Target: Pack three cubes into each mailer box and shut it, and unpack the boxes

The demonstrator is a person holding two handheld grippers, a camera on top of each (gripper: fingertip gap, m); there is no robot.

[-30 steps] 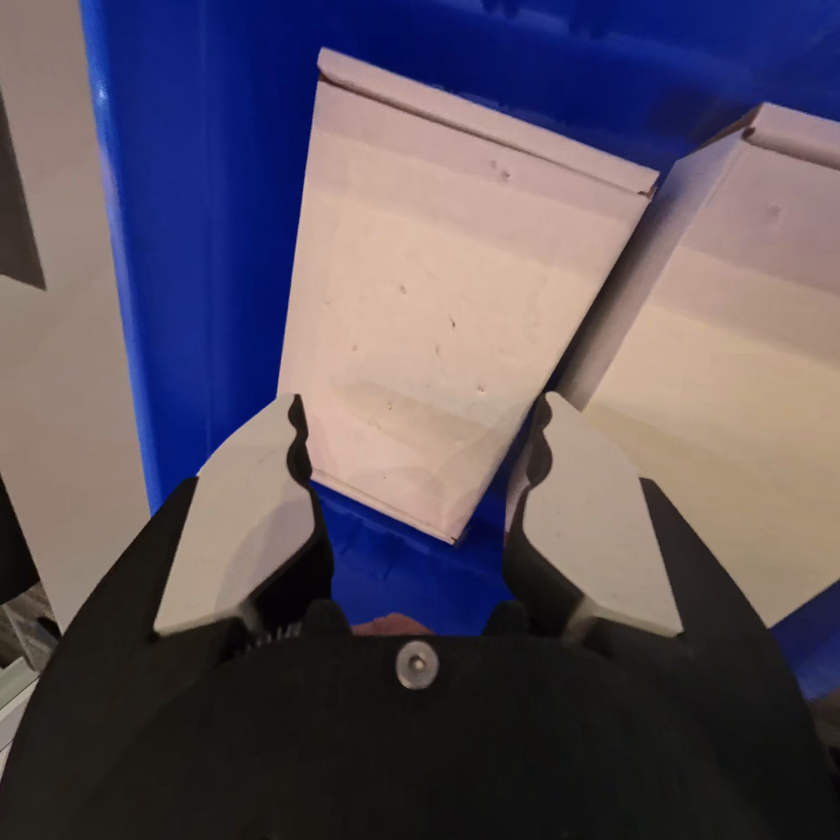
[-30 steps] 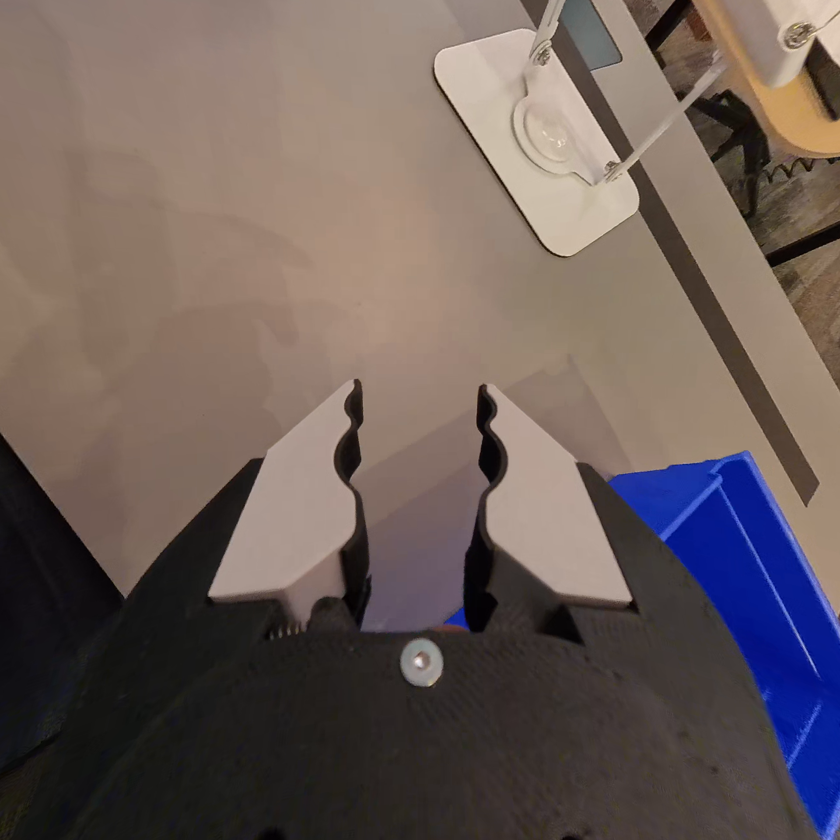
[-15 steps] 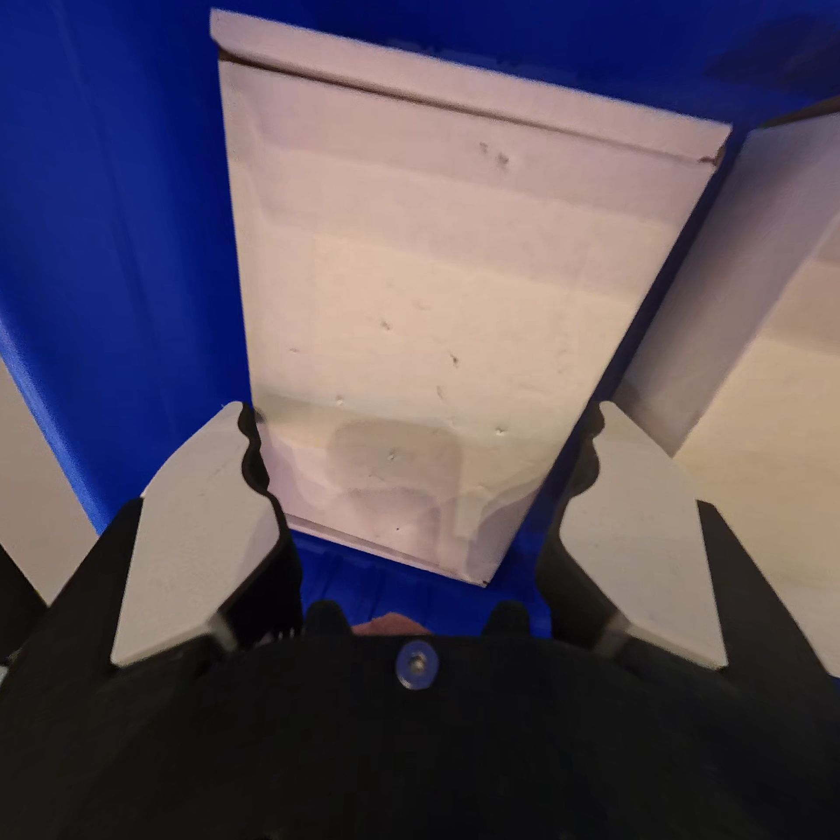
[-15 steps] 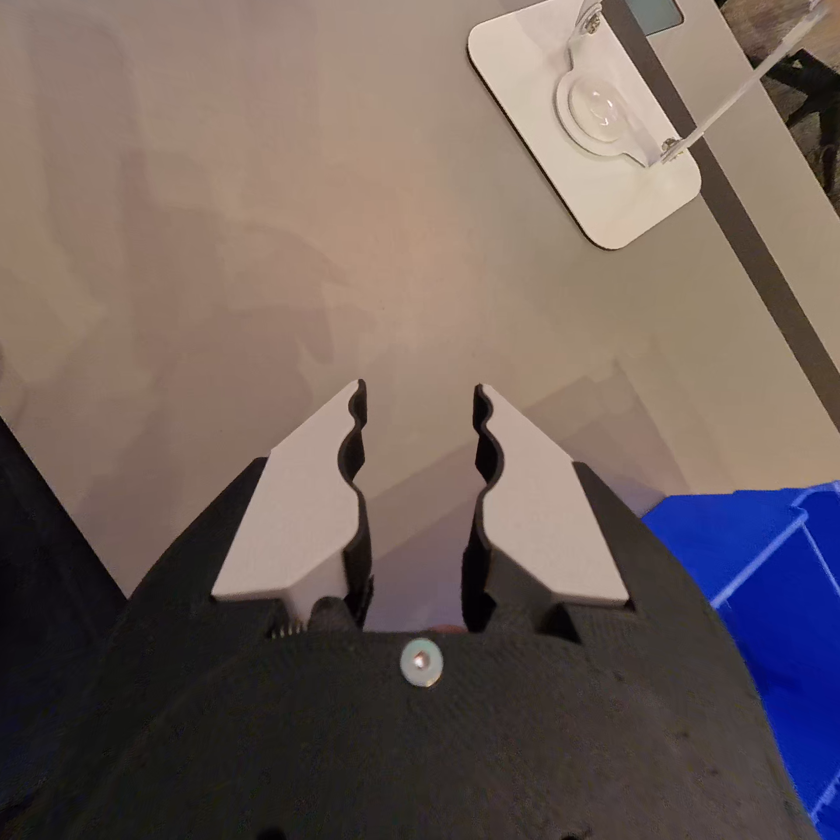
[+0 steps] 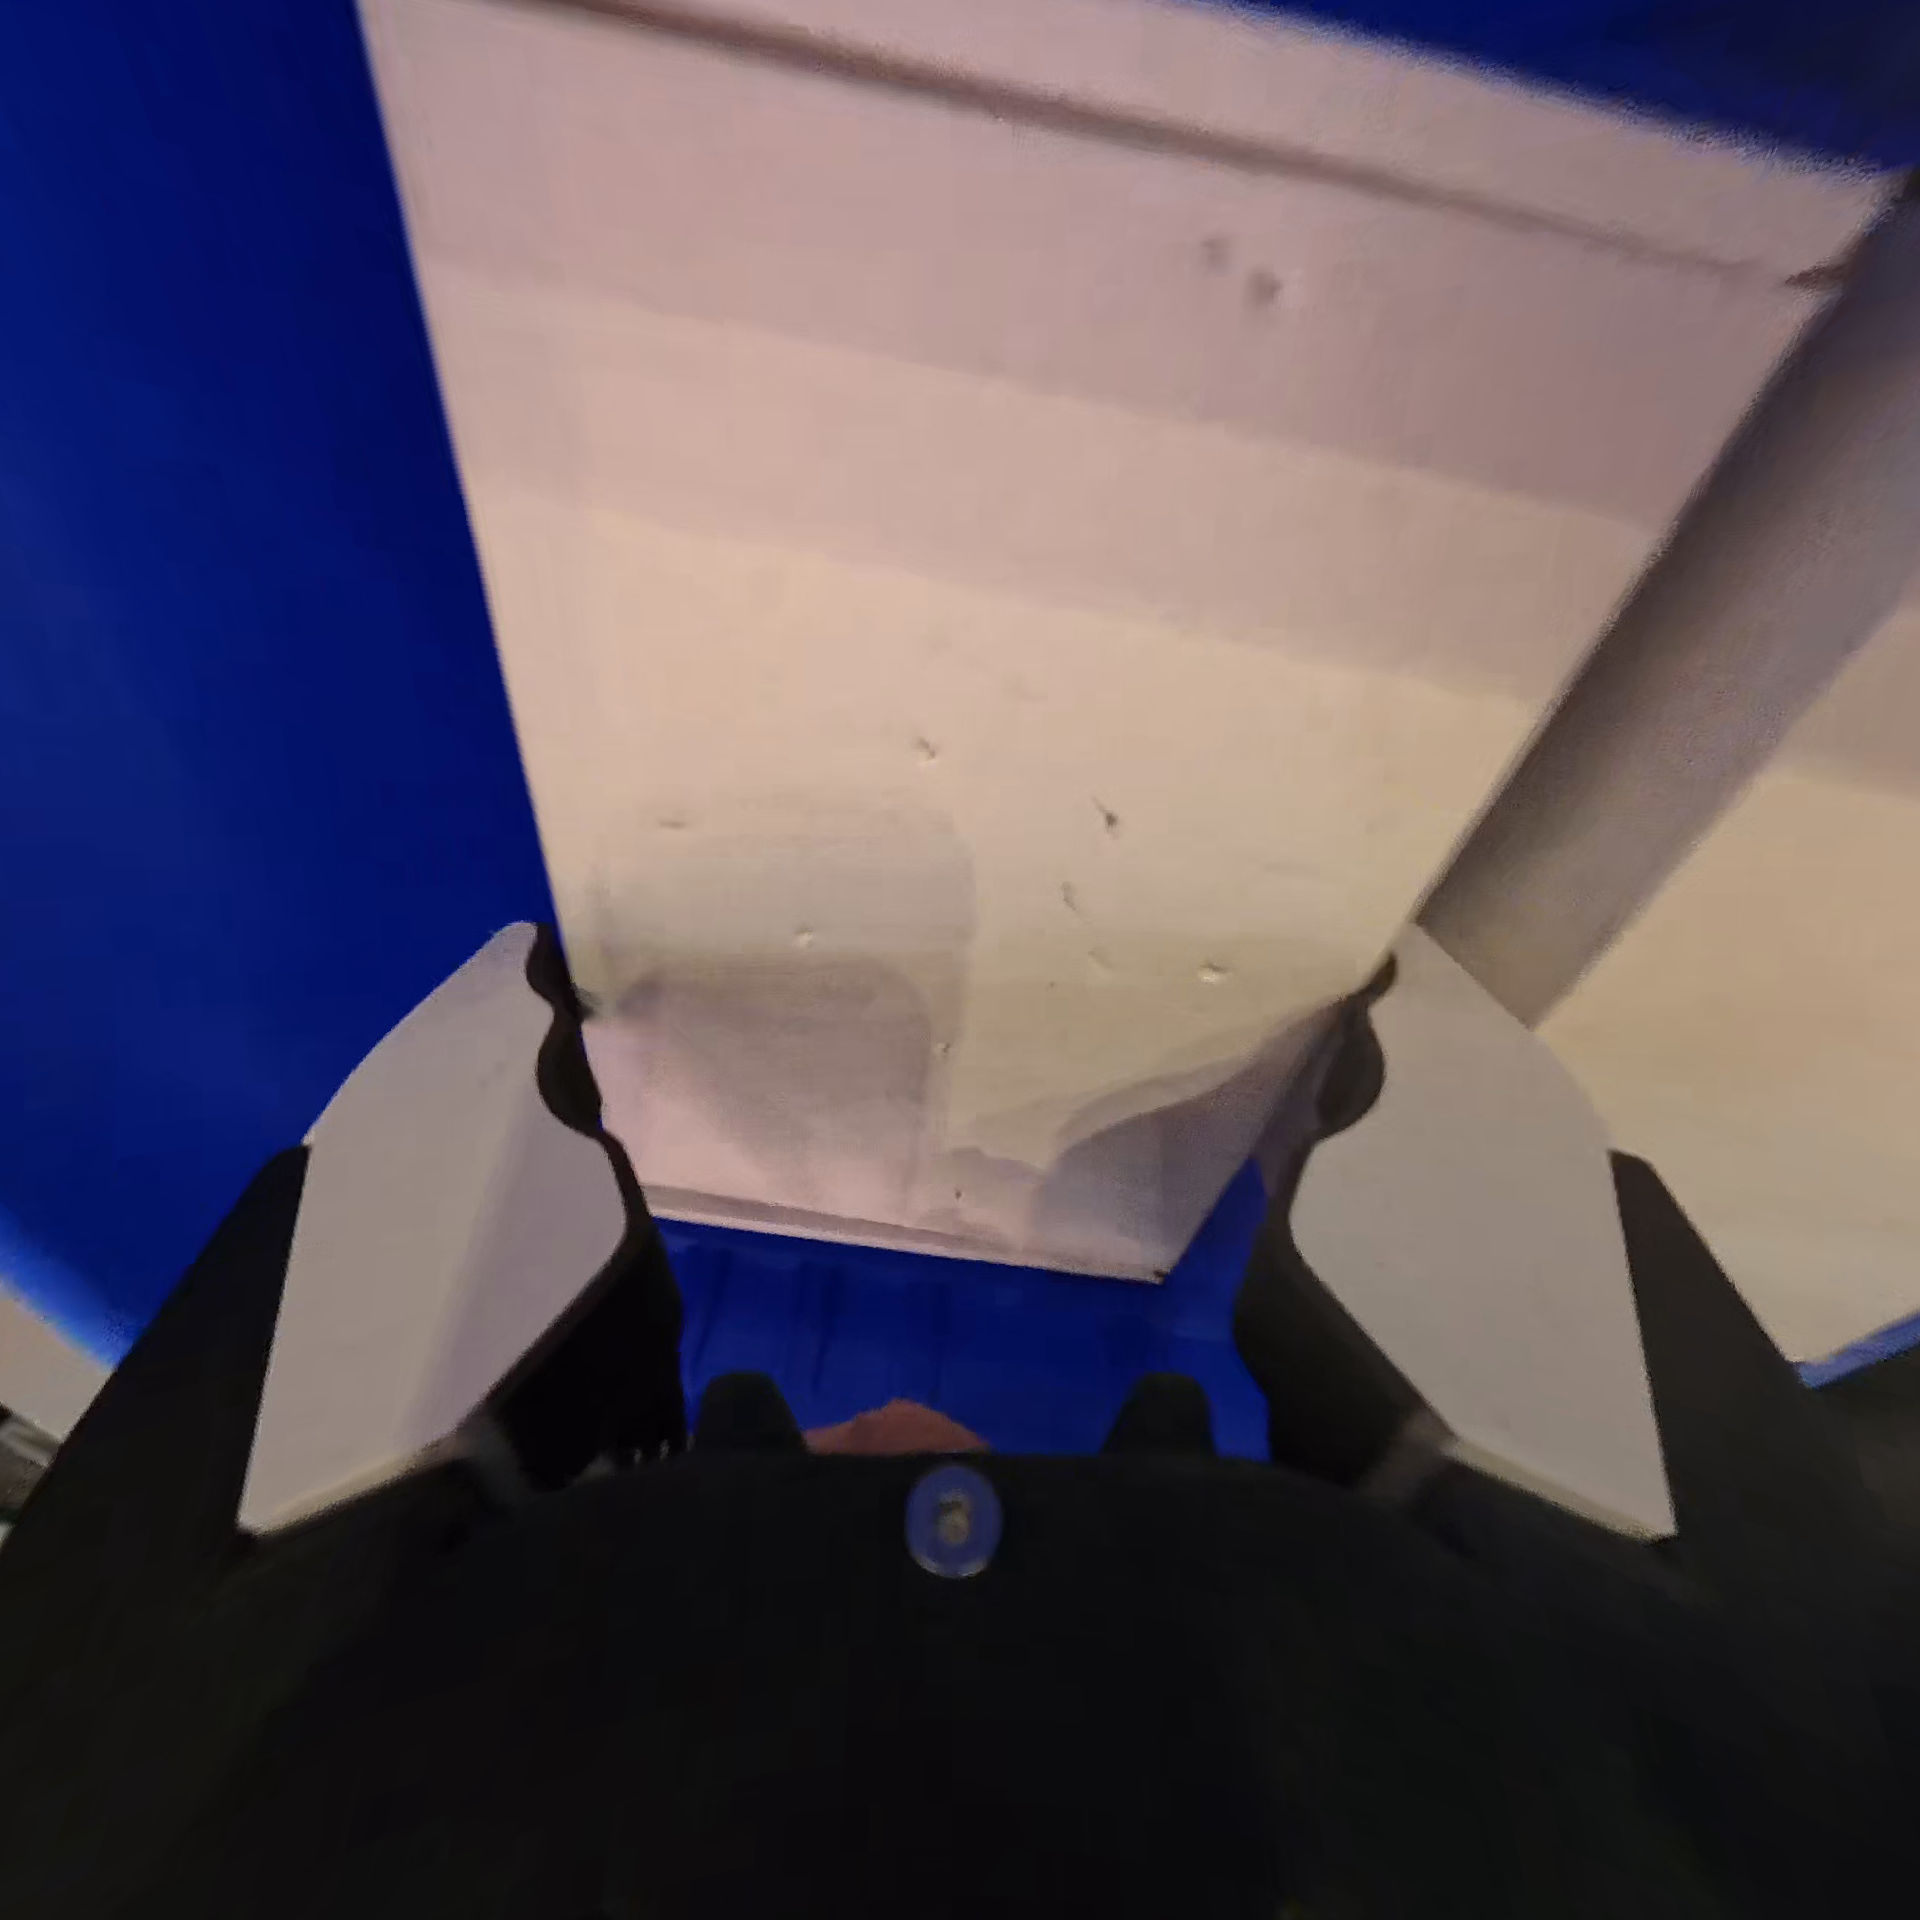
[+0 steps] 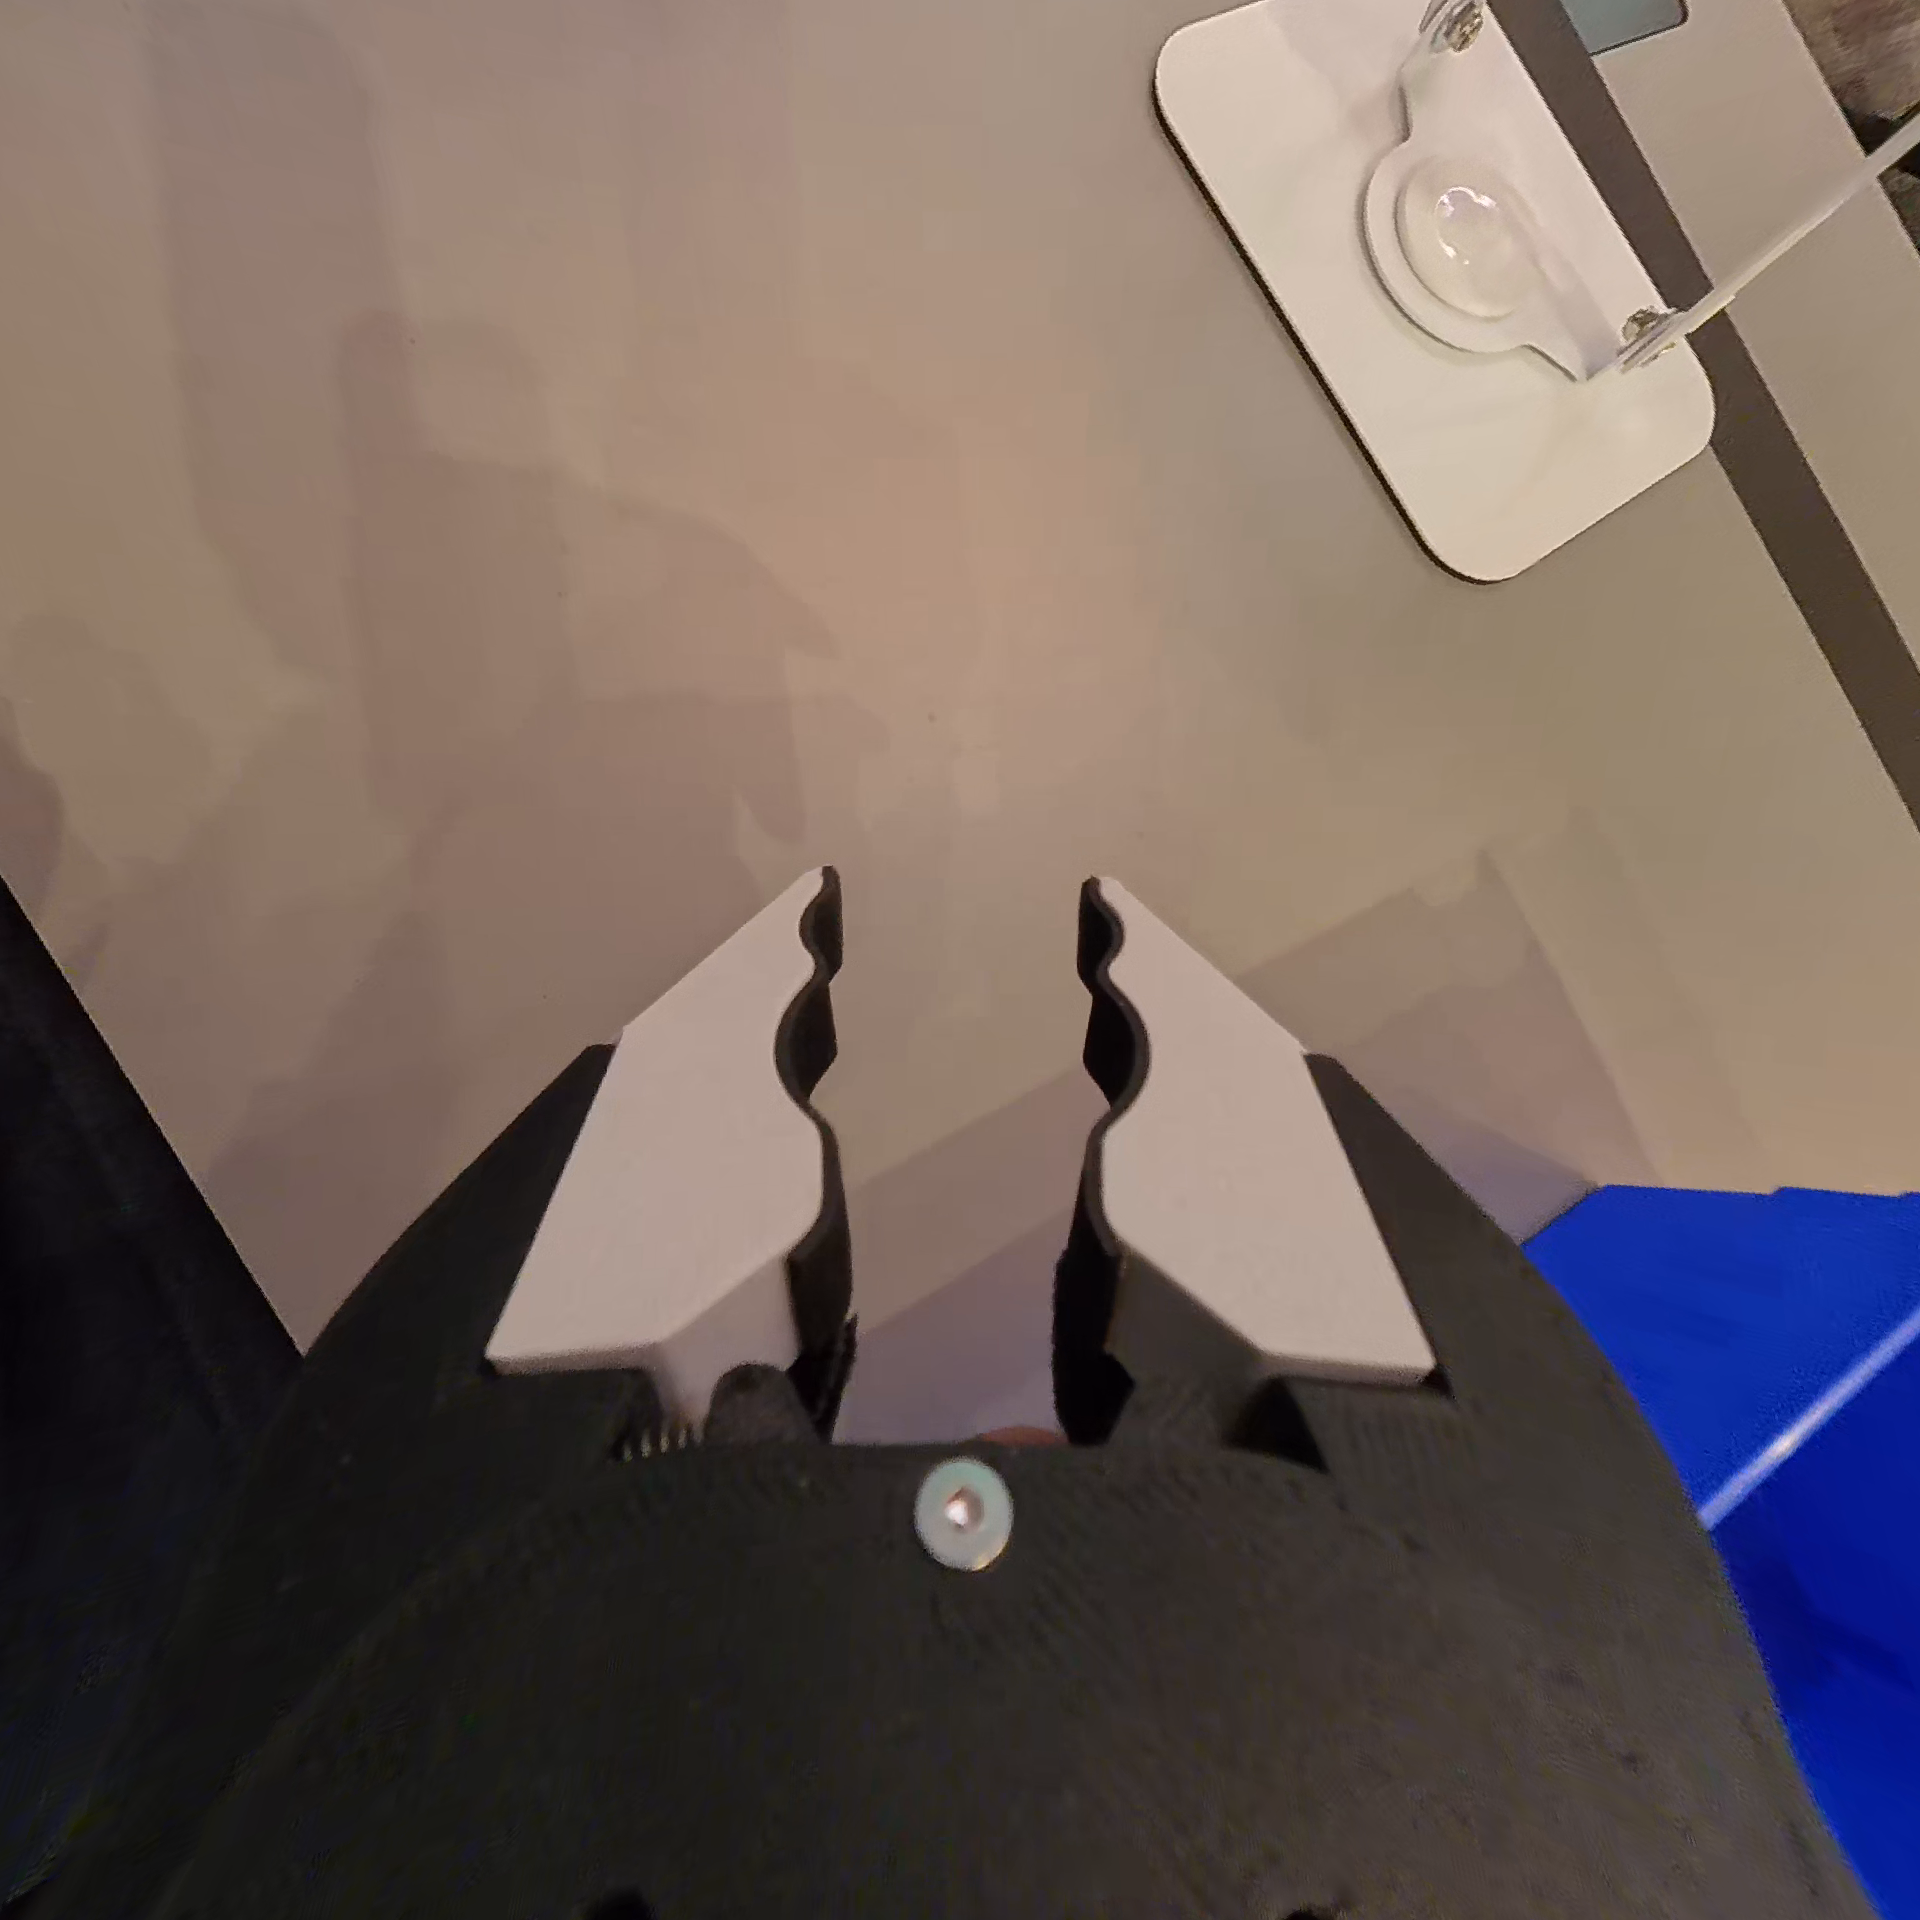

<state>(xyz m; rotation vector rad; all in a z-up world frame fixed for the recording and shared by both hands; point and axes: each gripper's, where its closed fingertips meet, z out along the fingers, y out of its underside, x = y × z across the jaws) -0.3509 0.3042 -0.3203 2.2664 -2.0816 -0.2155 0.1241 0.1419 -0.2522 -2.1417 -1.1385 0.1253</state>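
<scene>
My left gripper (image 5: 961,961) is spread wide, its two grey fingers (image 5: 436,1226) splayed far apart and angled outward from the black body, the tips level with each other (the view is a little blurred). My right gripper (image 6: 956,883) points forward and down, its jaws parted by a narrower gap with nothing between them, wavy inner edges facing each other.

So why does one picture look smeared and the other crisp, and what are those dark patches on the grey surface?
Left wrist view: motion blur softens the white mailer box and blue bin, while the left tool casts a grey shadow on the box's near end. Right wrist view: sharp, warm lighting; the patches on the table are soft overlapping shadows, and the white plate's clear dome glints.
</scene>
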